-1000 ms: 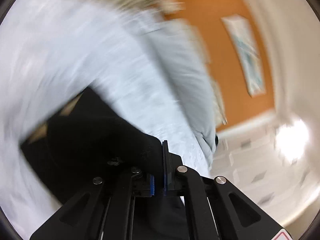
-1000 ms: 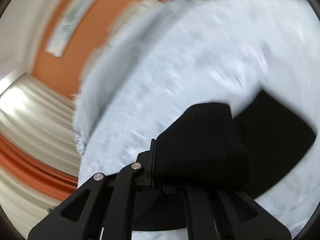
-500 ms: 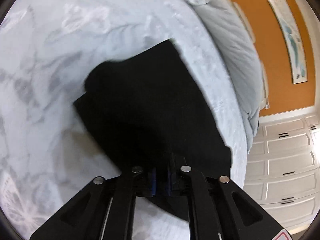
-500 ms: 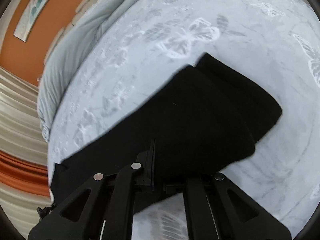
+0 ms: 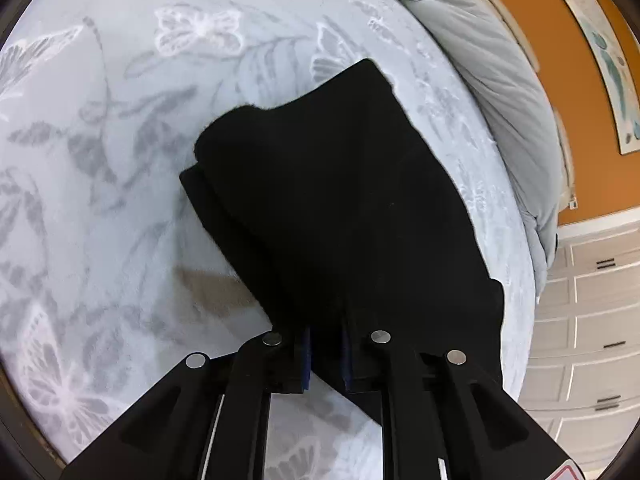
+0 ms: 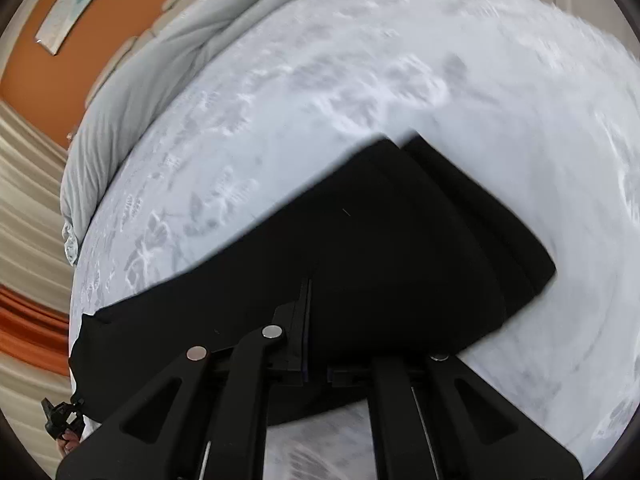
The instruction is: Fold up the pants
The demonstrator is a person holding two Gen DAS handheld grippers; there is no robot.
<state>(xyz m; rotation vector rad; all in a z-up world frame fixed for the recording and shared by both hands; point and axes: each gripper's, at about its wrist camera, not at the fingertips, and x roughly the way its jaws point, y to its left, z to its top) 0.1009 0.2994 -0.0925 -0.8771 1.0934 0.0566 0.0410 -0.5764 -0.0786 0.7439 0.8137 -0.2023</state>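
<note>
The black pants (image 5: 340, 200) lie folded over on a pale blue bedspread with a butterfly print (image 5: 120, 140). In the left wrist view my left gripper (image 5: 326, 344) has its jaws a little apart with the near edge of the pants between them. In the right wrist view the pants (image 6: 360, 260) spread wide across the bed, folded layers stacked at the right. My right gripper (image 6: 316, 332) is shut on the near edge of the pants; cloth drapes over its right finger.
A grey duvet (image 5: 500, 80) is bunched along the bed's far side below an orange wall with a long picture (image 5: 600, 60). White drawers (image 5: 592, 320) stand at right. Curtains (image 6: 24, 200) hang at left in the right wrist view.
Both grippers swung the held pants end over and down onto the bed, making a fold. The left gripper's jaws have since parted slightly. The right wrist view is still moving.
</note>
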